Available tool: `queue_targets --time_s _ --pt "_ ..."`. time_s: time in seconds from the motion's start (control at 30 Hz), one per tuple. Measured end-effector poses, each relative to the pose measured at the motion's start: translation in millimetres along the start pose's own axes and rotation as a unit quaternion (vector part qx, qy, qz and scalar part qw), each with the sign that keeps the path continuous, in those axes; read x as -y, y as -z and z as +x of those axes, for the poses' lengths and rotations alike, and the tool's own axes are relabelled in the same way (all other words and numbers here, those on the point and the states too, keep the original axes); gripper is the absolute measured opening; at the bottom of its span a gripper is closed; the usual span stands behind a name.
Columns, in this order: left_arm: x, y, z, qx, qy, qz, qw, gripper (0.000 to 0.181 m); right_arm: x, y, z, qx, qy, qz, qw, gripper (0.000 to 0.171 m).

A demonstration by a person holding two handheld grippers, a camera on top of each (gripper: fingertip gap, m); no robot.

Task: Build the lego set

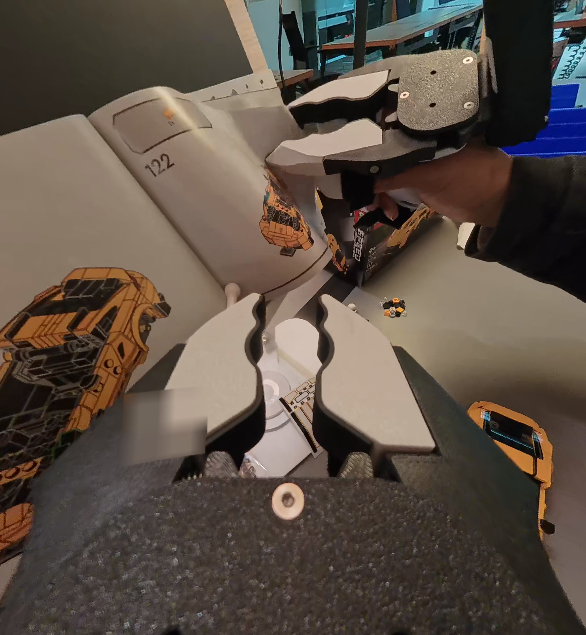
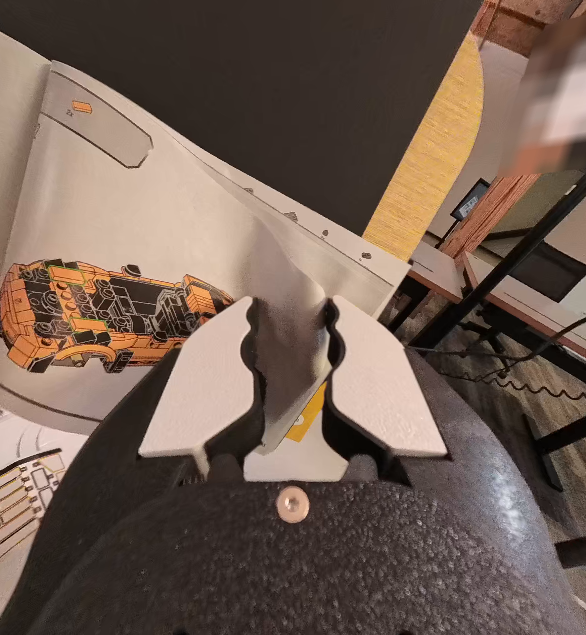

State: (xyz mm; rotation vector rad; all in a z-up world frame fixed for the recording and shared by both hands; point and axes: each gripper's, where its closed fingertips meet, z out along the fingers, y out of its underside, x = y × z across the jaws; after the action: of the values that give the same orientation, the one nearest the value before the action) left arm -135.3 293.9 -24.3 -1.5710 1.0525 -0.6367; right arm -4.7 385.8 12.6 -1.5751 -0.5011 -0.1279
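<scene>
The open instruction booklet point(image 1: 78, 206) lies on the grey table point(image 1: 491, 343) with orange car drawings on its pages. My right gripper point(image 1: 279, 134) is at the edge of the booklet's right-hand page point(image 1: 236, 178), which is lifted and curled. In the right wrist view that page point(image 2: 284, 343) bends through the gap between my right gripper point(image 2: 290, 302) fingers, whose jaws stand apart. My left gripper point(image 1: 291, 302) is open and empty, low over a sticker sheet point(image 1: 301, 398). The built orange Lego car point(image 1: 511, 443) sits at the right.
The Lego box point(image 1: 370, 247) stands behind the booklet. A small pile of loose orange and black pieces point(image 1: 394, 307) lies beside it. A hand point(image 1: 456, 192) holds the right gripper. The sticker sheet point(image 2: 9, 498) shows at lower left. Office tables point(image 2: 525, 309) stand beyond. About 15 cm separates my left fingertips from my right.
</scene>
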Motion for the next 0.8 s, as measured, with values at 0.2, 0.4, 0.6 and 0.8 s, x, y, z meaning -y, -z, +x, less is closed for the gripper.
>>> queue_targets --time_s 0.2,0.4,0.6,0.8 --pt "-1 4 0 0.003 0.005 0.002 1.0 0.028 8 12 6 -0.065 0.063 0.025 0.996 0.018" --pt "17 4 10 -0.013 0.013 0.021 1.0 0.029 25 43 12 -0.11 0.102 0.101 0.984 0.01" --pt "66 -14 49 -0.11 0.099 0.067 0.987 0.032 38 73 -10 -0.1 0.161 0.16 0.969 0.01" --pt "90 -40 70 -0.176 0.195 0.076 0.962 0.028 41 97 -29 -0.08 0.195 0.188 0.959 0.01"
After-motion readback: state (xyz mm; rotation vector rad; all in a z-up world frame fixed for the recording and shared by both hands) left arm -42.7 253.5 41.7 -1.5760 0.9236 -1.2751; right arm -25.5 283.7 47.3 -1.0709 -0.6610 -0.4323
